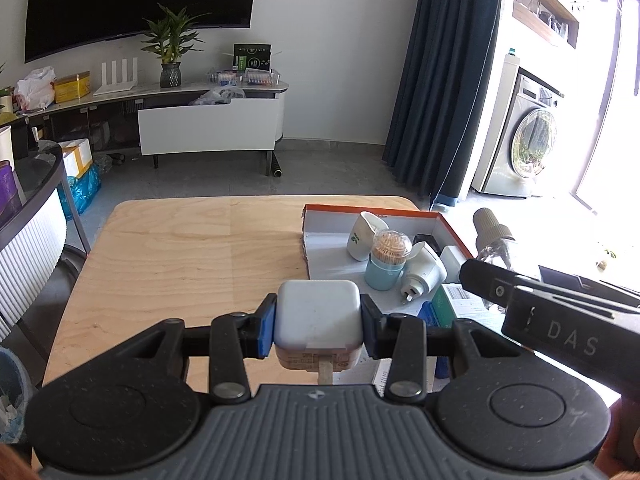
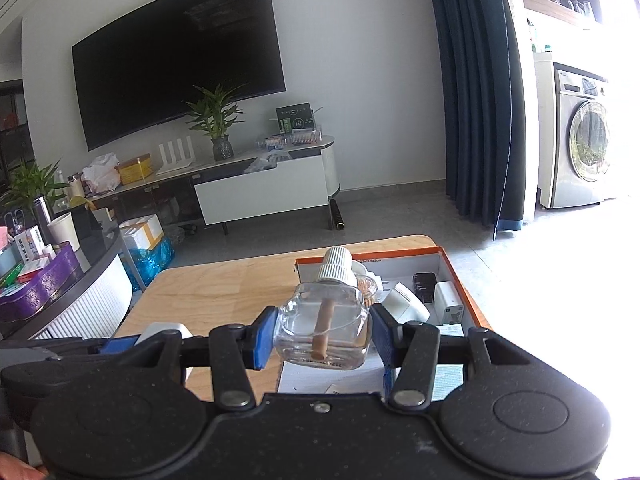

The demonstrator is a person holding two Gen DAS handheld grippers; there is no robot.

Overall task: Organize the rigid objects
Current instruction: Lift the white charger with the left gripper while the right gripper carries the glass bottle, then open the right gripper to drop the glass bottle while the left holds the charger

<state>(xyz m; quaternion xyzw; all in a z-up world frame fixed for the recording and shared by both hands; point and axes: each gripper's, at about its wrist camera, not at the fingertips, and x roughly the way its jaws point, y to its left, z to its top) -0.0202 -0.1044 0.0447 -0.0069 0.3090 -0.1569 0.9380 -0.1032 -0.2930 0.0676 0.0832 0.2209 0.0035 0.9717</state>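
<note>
Pale wood-grain worktop [image 1: 180, 248], matt; clear glossy bottle [image 2: 322, 330] with ribbed plastic cap; smooth white plastic adapter [image 1: 318, 314]; cardboard box [image 1: 450, 226].

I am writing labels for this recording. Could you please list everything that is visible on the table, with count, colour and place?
Table: one, light wood, under everything.
Tray box: one, orange rim, white inside, on the table's right part.
Cup: one, white, tilted, far end of the box.
Toothpick jar: one, pale blue with clear dome, in the box.
White adapters: at least two, in the box.
Black adapter: one, in the box.
Left gripper: shut on a white plug adapter.
Right gripper: shut on a clear bottle, white cap.
</note>
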